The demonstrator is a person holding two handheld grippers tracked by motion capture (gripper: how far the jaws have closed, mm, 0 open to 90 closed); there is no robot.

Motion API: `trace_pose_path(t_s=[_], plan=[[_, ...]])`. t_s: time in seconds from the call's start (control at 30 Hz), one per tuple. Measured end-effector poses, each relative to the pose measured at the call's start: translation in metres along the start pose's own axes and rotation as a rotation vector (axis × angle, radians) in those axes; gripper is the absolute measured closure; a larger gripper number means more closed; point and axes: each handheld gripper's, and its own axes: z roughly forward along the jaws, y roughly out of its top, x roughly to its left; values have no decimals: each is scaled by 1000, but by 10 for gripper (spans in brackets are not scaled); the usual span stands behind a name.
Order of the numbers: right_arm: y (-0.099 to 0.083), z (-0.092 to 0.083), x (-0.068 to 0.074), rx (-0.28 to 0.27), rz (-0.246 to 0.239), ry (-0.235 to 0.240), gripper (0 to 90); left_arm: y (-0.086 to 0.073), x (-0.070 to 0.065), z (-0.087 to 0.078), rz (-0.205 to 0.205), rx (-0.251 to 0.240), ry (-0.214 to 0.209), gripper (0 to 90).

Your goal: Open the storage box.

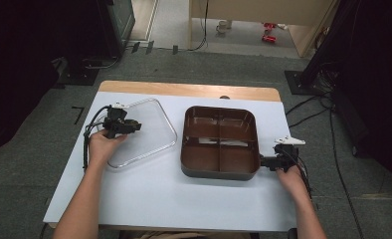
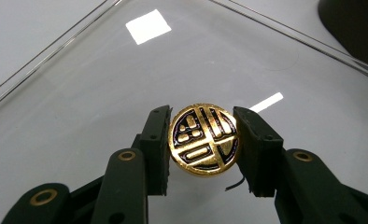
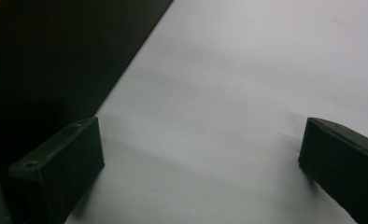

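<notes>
My left hand-held gripper [image 2: 203, 142] pinches the gold knob [image 2: 204, 139] of the clear lid [image 2: 79, 93] by its edges; it could slip out.

We see a bench [image 1: 149, 194] with a pale white-grey top; a strip of bare wood shows along its far edge. Two things lie directly on it. A clear lid [image 1: 149, 130] with rounded corners lies flat on the left half, turned at an angle. Just right of it, apart from it, sits a brown tray [image 1: 220, 172] with four compartments, square to the bench.
</notes>
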Motion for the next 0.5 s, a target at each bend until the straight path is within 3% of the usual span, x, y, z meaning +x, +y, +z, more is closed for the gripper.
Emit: trace_pose_path(t_s=[0.2,0.43,0.5], plan=[[0,0,0,0,0,0,0,-2,2,11,6,8,34,588],[0,0,0,0,0,0,0,-2,3,13,-2,-2,30,583],[0,0,0,0,0,0,0,-2,5,12,-24,-6,12,578]])
